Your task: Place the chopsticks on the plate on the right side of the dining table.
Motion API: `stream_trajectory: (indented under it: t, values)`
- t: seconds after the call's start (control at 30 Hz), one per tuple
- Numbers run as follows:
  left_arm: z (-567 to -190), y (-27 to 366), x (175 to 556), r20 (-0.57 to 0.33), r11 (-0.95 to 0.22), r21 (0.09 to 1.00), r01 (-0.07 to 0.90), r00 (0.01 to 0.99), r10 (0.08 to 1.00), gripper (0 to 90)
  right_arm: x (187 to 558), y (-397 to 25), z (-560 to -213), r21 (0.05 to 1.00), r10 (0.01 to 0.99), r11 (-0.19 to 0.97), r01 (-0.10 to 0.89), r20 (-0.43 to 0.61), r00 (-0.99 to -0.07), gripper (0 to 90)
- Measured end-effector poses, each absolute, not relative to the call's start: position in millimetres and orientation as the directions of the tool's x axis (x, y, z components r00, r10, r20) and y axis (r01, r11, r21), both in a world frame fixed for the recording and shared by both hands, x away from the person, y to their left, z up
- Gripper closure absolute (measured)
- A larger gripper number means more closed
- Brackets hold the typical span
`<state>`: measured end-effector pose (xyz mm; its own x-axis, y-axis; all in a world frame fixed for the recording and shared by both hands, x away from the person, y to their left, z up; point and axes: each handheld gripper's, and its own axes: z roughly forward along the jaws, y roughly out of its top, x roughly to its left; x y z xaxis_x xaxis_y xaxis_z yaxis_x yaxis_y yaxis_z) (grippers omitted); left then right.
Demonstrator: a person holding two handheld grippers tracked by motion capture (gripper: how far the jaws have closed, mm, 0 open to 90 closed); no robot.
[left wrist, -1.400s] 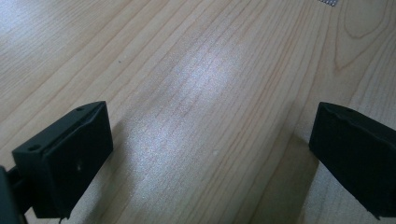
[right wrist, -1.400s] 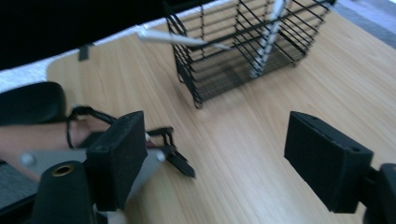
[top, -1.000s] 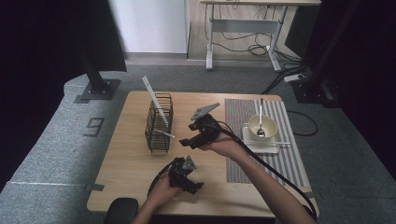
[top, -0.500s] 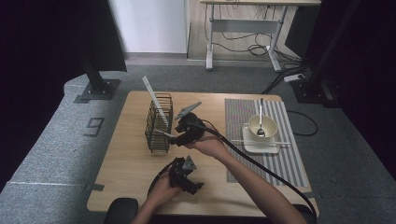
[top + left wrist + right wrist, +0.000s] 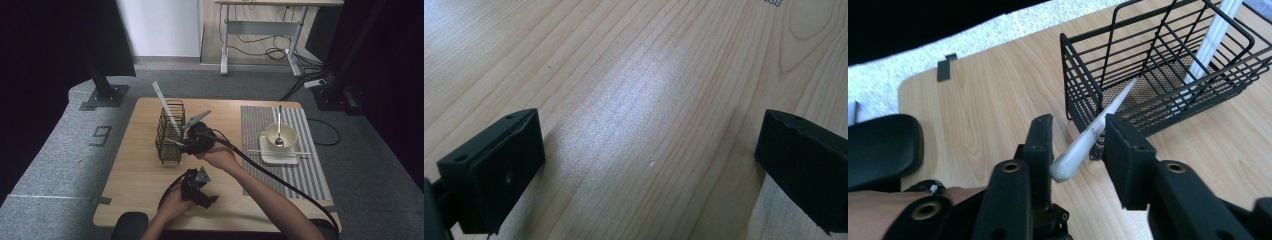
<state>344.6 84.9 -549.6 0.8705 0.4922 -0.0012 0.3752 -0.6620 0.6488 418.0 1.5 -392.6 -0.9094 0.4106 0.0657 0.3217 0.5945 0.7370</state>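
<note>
Chopstick between right claw jaws, tip poking through the wire basket side.
Jaws look pinched on its thick end, hard to confirm. Left claw spread wide, hovering over bare tabletop; second white stick leans inside basket.

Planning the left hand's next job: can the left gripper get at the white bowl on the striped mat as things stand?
Probably not directly: the left gripper sits low near the table's front edge, and the right forearm crosses between it and the white bowl.
</note>
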Motion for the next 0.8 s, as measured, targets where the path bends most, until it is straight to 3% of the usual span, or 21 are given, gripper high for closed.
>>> stream_trajectory:
  t: [0.5, 0.8]
  values:
    - [-550, 85, 345, -0.001, -0.661, 0.652, 0.372, 0.872, 0.489, 0.0, 407, -3, -378, 0.726, 0.439, 0.653, 0.215, -0.131, -0.889, 79.0]
    - [-550, 85, 345, -0.003, -0.657, 0.654, 0.375, 0.87, 0.494, 0.0, 405, -12, -366, 0.73, 0.44, 0.65, 0.212, -0.135, -0.888, 82.2]
